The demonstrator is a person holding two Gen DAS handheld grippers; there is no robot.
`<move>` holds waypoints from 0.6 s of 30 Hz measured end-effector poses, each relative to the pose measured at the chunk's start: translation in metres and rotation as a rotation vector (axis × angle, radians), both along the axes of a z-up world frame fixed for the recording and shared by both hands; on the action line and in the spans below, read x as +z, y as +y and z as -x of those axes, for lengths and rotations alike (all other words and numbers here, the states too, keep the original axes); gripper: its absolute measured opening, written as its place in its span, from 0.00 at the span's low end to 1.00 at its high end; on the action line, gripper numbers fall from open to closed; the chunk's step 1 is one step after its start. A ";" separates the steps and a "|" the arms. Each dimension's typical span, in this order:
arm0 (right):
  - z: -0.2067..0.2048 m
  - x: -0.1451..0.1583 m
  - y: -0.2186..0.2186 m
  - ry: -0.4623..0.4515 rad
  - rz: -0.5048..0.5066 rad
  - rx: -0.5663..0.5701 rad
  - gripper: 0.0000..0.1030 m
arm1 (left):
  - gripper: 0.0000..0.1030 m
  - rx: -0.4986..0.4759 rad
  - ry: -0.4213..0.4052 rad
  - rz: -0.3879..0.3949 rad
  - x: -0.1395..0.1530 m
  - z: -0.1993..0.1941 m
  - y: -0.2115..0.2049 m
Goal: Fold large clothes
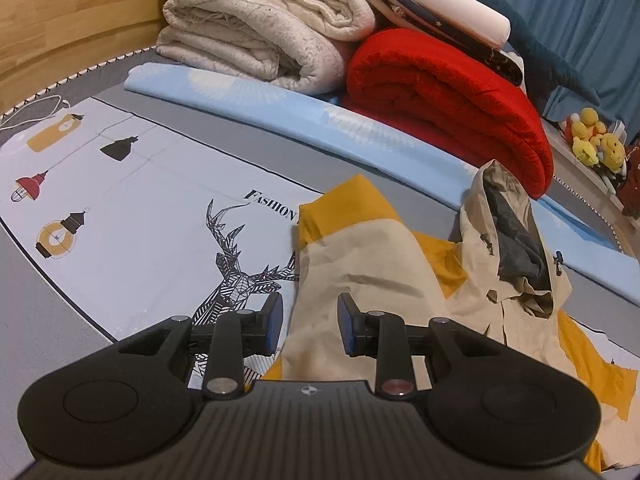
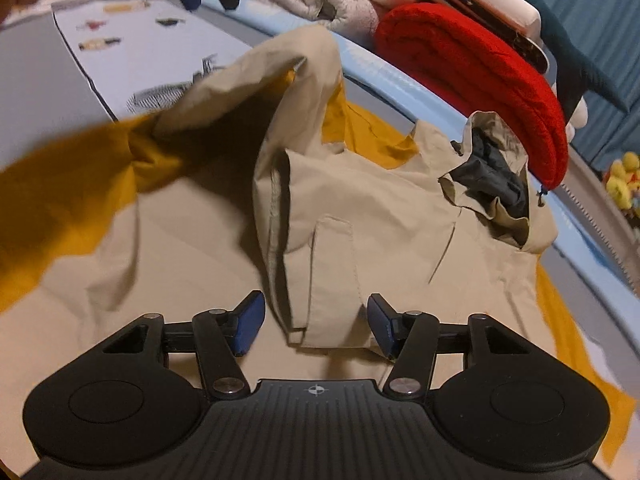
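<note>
- While both grippers, left gripper (image 1: 309, 322) and right gripper (image 2: 315, 322), hover fingers apart, empty, jacket (image 2: 380, 240) sprawls below.
- Red blanket (image 1: 448, 108), cream blanket (image 1: 256, 28) stacked behind.
- Bed sheet (image 1: 132, 200), deer print.

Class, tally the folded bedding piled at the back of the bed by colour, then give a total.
Cream blanket: 1
Red blanket: 1
White folded piece: 1
Navy starred piece: 1
Total: 4
</note>
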State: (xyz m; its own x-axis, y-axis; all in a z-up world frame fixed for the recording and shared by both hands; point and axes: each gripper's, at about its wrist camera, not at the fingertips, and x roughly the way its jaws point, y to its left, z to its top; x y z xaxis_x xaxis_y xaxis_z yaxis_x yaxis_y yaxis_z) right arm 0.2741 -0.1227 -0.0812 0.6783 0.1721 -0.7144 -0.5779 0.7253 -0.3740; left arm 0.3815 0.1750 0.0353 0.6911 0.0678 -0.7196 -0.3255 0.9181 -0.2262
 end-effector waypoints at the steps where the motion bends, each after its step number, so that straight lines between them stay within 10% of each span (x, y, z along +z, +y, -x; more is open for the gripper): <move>1: -0.001 0.000 -0.002 0.001 0.002 -0.003 0.35 | 0.32 -0.001 0.001 0.000 0.000 0.000 -0.001; 4: -0.005 0.008 -0.010 0.011 -0.050 -0.021 0.03 | 0.32 -0.004 0.000 0.001 0.000 0.000 -0.003; 18: -0.036 0.100 -0.189 -0.267 -0.686 -0.701 0.00 | 0.32 -0.012 0.009 -0.032 -0.004 0.002 -0.011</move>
State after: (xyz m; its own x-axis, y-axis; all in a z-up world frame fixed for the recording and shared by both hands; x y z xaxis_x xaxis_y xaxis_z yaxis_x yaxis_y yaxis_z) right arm 0.3102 -0.3117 0.0189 0.9068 -0.0094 -0.4214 0.1011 0.9754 0.1959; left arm 0.3799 0.1644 0.0317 0.6853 0.0826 -0.7236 -0.3164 0.9286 -0.1936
